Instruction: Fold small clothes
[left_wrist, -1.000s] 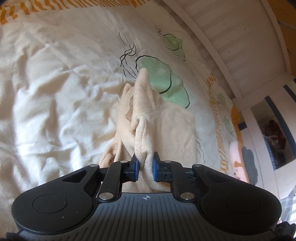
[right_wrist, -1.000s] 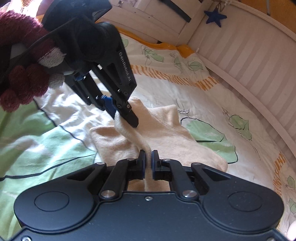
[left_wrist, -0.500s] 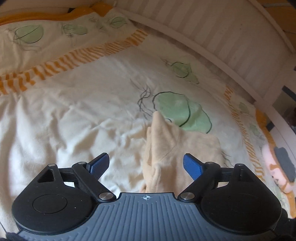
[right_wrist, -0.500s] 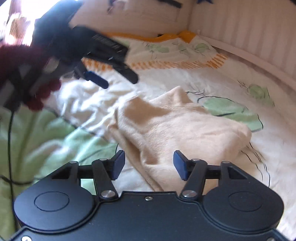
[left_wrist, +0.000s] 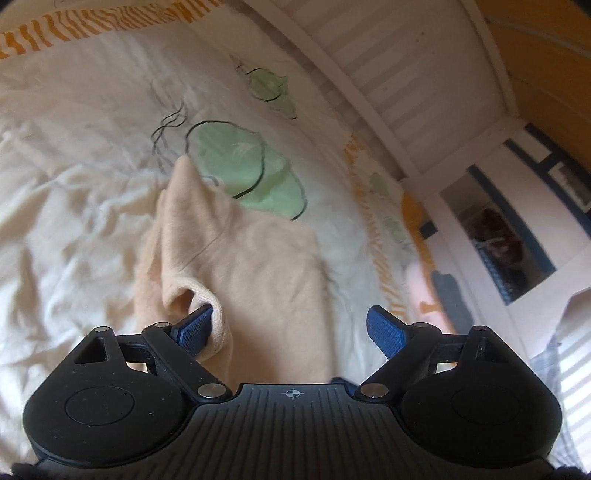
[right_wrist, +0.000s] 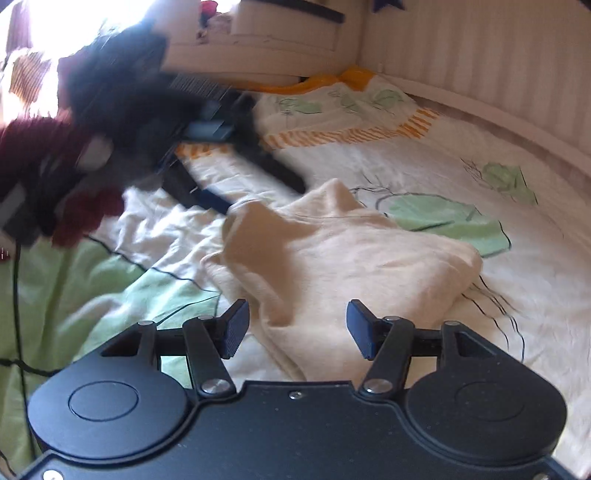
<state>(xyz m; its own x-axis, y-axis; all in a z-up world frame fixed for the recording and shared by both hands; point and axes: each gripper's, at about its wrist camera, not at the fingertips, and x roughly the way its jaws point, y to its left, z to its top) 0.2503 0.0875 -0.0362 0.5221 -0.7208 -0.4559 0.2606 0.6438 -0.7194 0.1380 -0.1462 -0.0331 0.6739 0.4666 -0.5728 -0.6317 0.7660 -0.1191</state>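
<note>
Both grippers stand spread with nothing pinched. Closest in, the left gripper (left_wrist: 290, 328) has its blue pads wide apart; a raised fold of the cream garment (left_wrist: 236, 266) curls against its left pad (left_wrist: 194, 328), touching it but not clamped. The right gripper (right_wrist: 293, 328) is also spread, its pads on either side of the garment's near edge without pressing on it. From the right wrist view the left gripper shows as a dark blur at upper left, held by a hand (right_wrist: 44, 173) in a dark red knitted sleeve or glove, over the far corner of the cloth.

The garment lies loosely heaped on the bed (left_wrist: 74, 192), on a white cover printed with green leaves and orange stripes. Beyond it runs the white slatted bed rail (left_wrist: 369, 74).

What could go wrong: the fold leaning on the left pad looks likely to snag on it and drag open as that gripper pulls away. The heap is also uneven, so the next fold may come out crooked unless it is flattened first.

A second ago both grippers were pressed together on a lifted strip of the garment, stretched between them. Since then both have let go, the cloth has dropped onto the bed, and it has settled into a lumpy pile.
</note>
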